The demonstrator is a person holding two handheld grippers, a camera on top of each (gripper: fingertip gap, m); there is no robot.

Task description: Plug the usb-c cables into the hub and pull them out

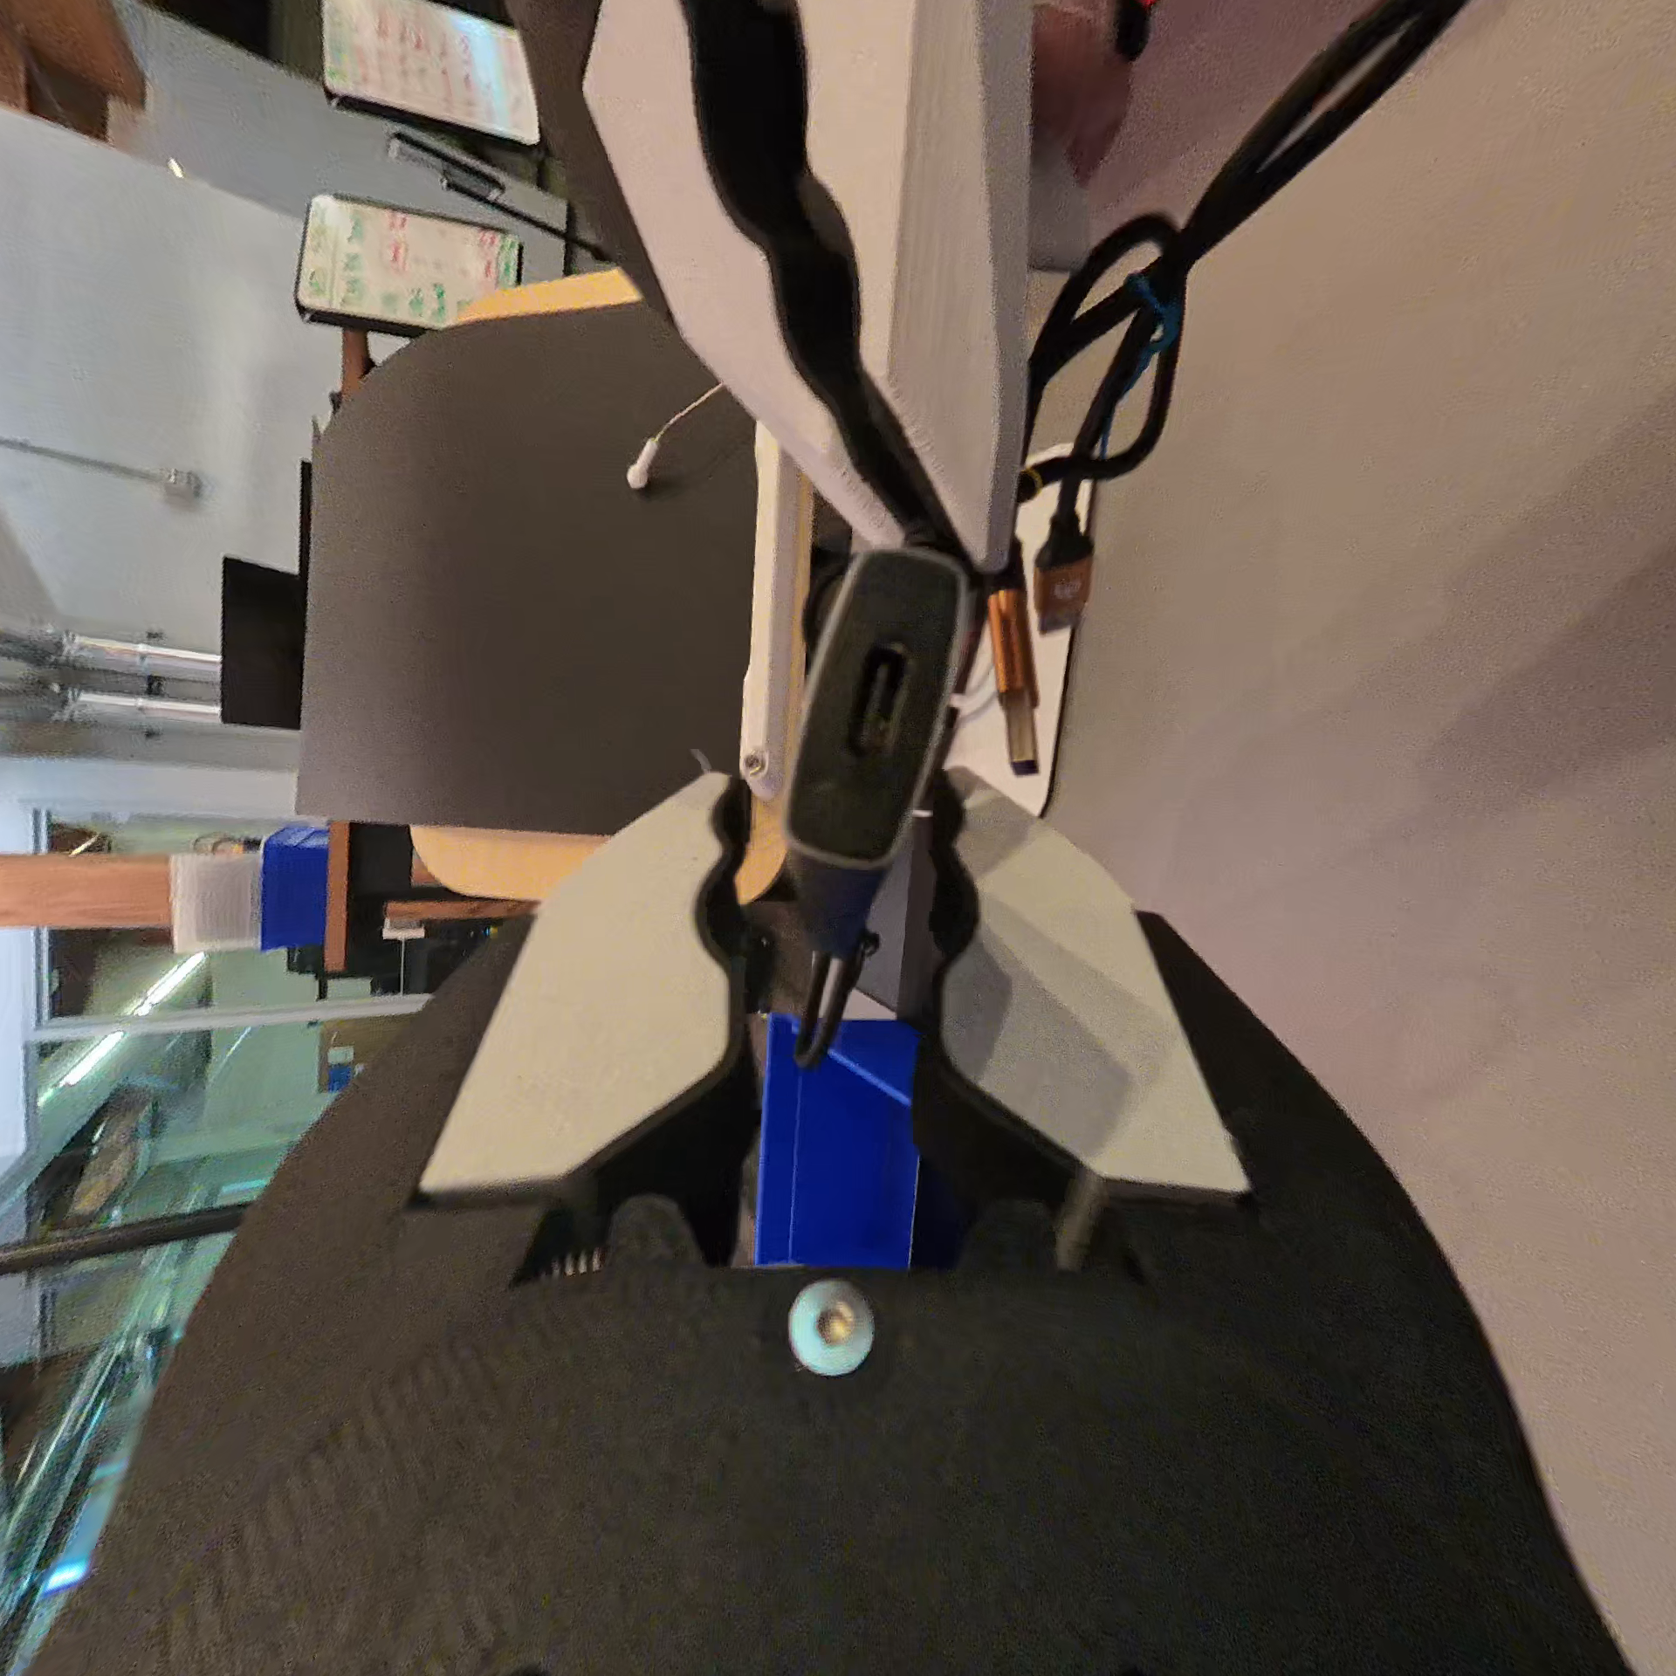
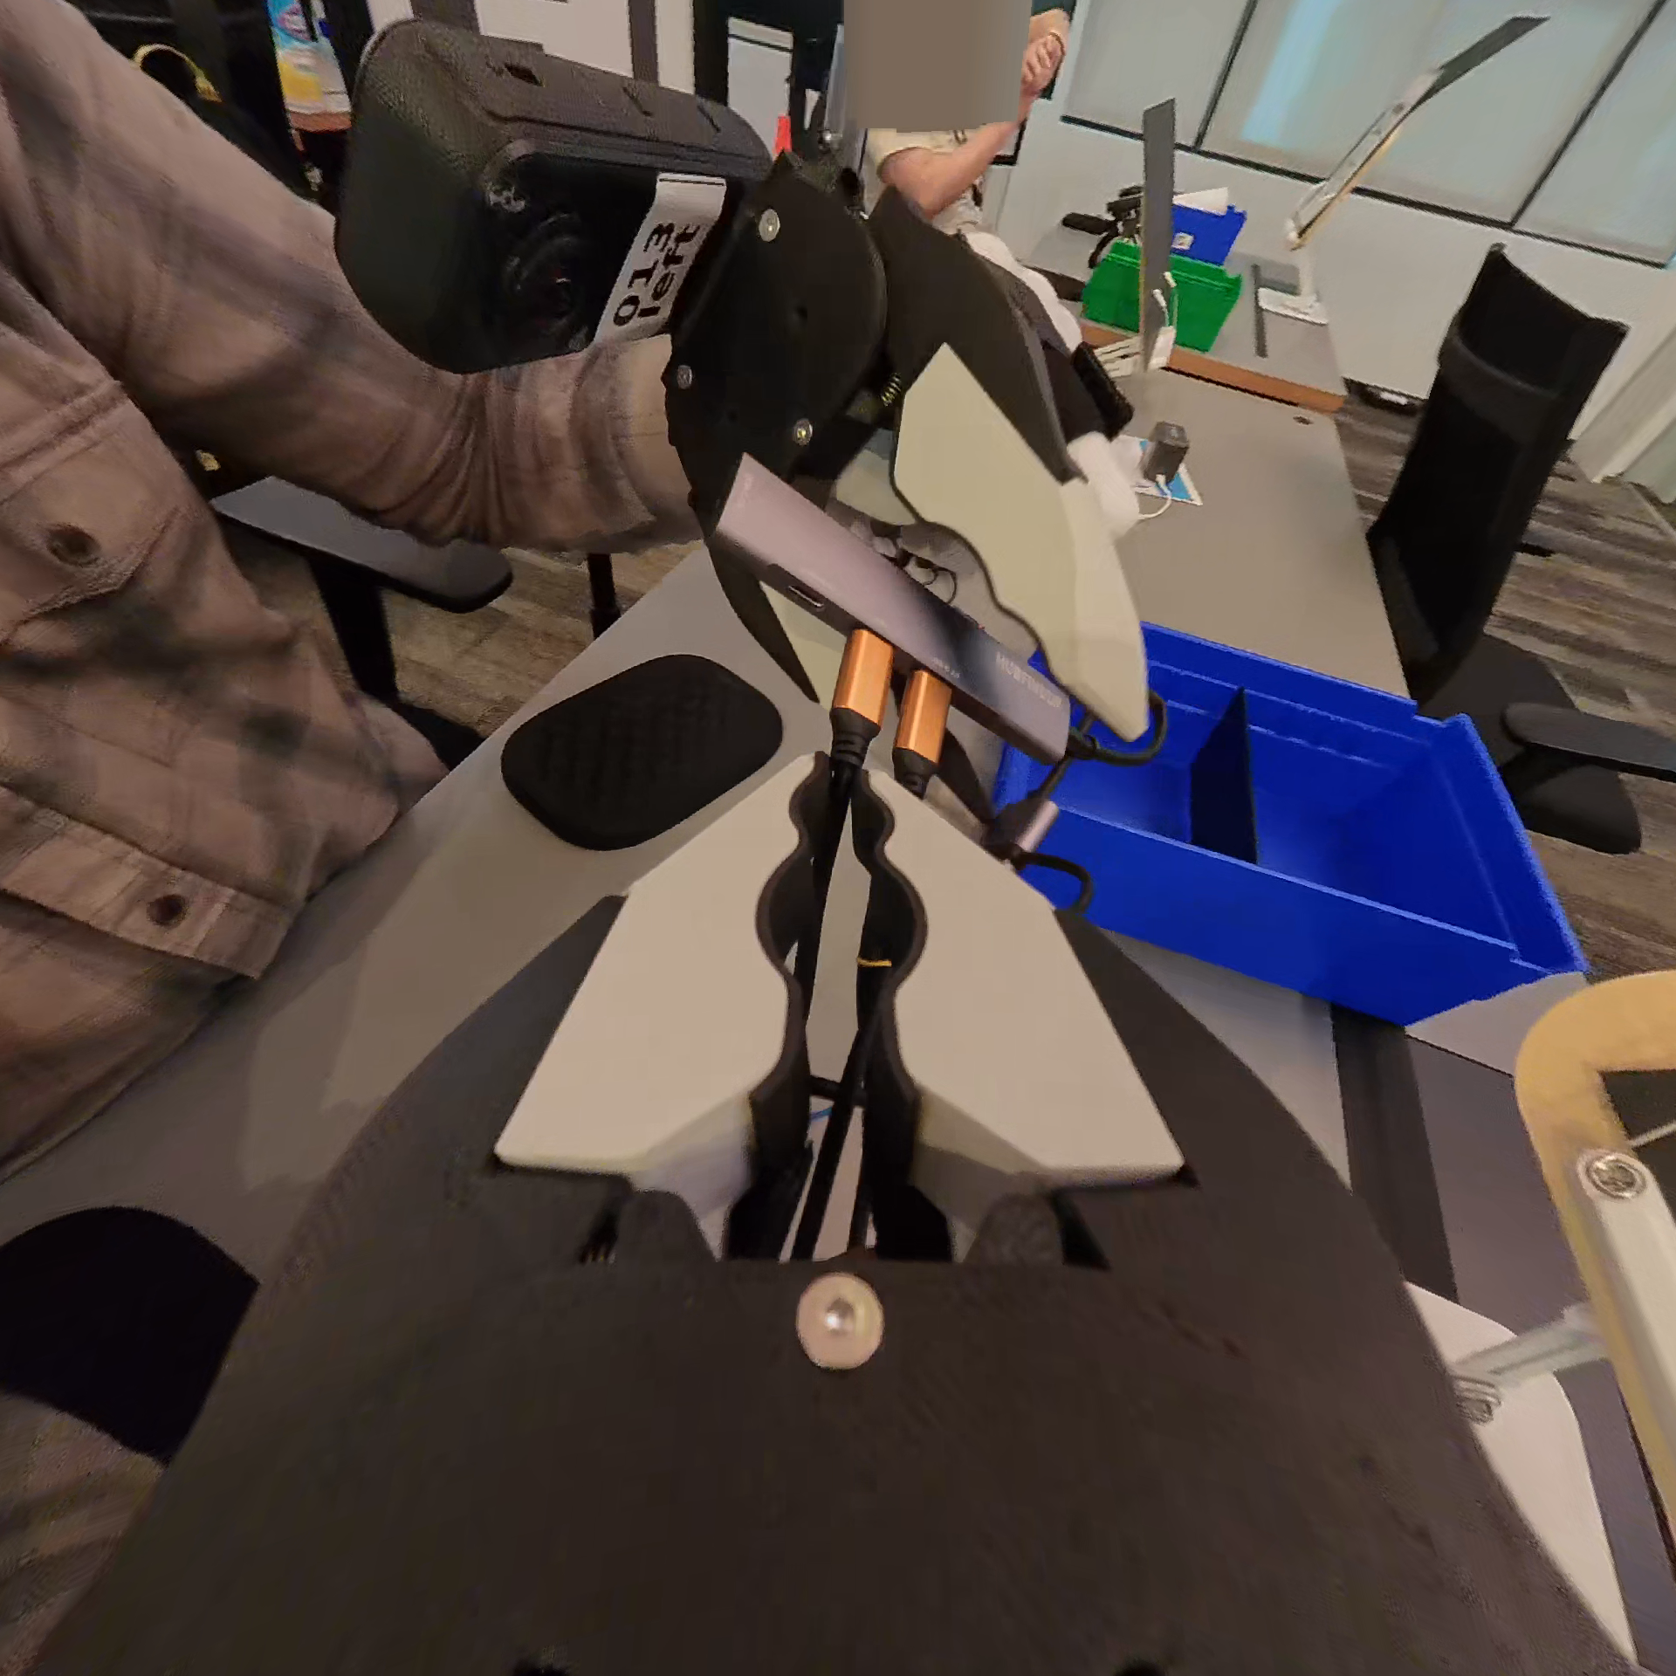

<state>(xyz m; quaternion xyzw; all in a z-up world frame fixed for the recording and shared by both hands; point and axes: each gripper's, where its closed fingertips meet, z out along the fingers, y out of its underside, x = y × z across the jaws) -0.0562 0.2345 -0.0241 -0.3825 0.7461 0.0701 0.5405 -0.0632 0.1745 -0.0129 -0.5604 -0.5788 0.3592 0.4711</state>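
Observation:
In the right wrist view, my left gripper (image 2: 916,635) is shut on a slim grey hub (image 2: 871,603) and holds it tilted above the table. Two orange-sleeved cable plugs (image 2: 866,671) sit in the hub's lower side. My right gripper (image 2: 848,780) is just below them, shut on the black cable (image 2: 839,852) of the left plug. In the left wrist view, the hub (image 1: 871,716) shows end-on between my left fingers (image 1: 635,998), with the right gripper (image 1: 952,544) coming in from above. Two loose orange plugs (image 1: 1011,653) lie beyond.
An open blue bin (image 2: 1360,871) stands on the grey table (image 2: 1270,562) right of the hub, with the hub's own lead hanging over its rim. A black pad (image 2: 644,753) lies at the left. A seated person and a black chair (image 2: 1496,453) are behind. One gripper's finger ends stand about 6 centimetres off the other's.

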